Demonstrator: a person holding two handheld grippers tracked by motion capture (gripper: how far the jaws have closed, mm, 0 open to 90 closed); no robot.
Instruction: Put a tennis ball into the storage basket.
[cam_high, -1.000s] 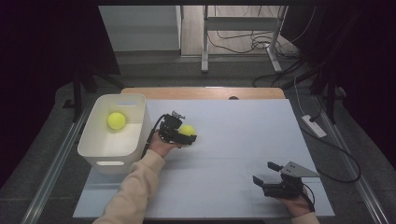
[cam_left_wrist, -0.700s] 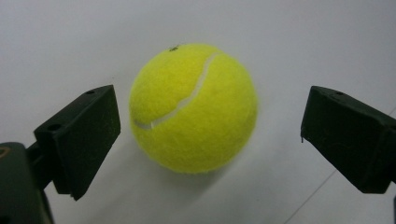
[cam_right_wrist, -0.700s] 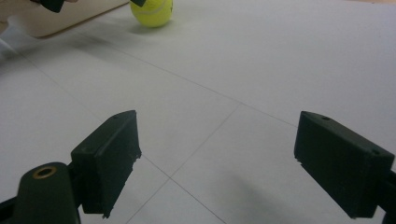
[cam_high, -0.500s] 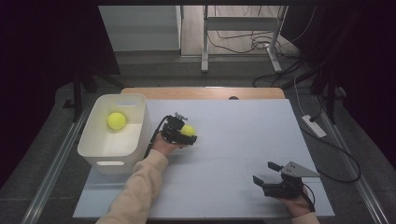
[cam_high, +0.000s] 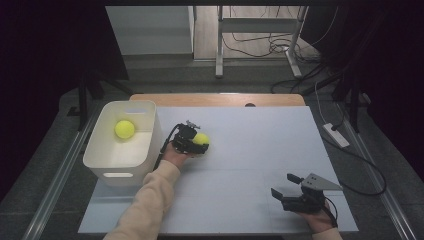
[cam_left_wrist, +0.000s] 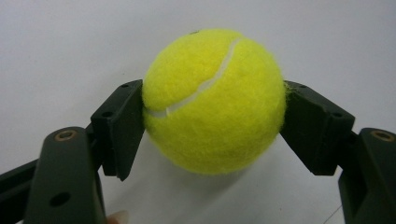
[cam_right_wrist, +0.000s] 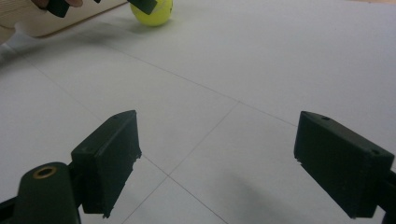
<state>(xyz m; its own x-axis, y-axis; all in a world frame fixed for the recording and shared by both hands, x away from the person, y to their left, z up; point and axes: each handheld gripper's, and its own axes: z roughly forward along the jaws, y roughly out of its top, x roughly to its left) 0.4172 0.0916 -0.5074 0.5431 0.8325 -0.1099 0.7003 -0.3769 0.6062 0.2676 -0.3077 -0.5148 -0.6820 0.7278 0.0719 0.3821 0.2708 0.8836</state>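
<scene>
Left gripper (cam_left_wrist: 212, 105) jaws clamp one fuzzy yellow tennis ball (cam_left_wrist: 215, 100), frame centre, on the pale blue-grey table sheet (cam_high: 260, 140). Right gripper (cam_right_wrist: 219, 163) jaws spread, empty, lower right. Second yellow tennis ball (cam_high: 124, 129) inside white plastic bin (cam_high: 122, 167), left. No legible writing.

This is looking like a lab or test room set up for recording rather than a home. A plain white sheet (cam_high: 260, 150) is covering a wooden worktop (cam_high: 220, 99), and dark curtains (cam_high: 50, 60) are hanging on both sides. Loose cables (cam_high: 260, 47) are trailing over the bare floor behind, beside metal stand legs (cam_high: 219, 45), and a power strip (cam_high: 336, 135) is lying on the floor at the right.
</scene>
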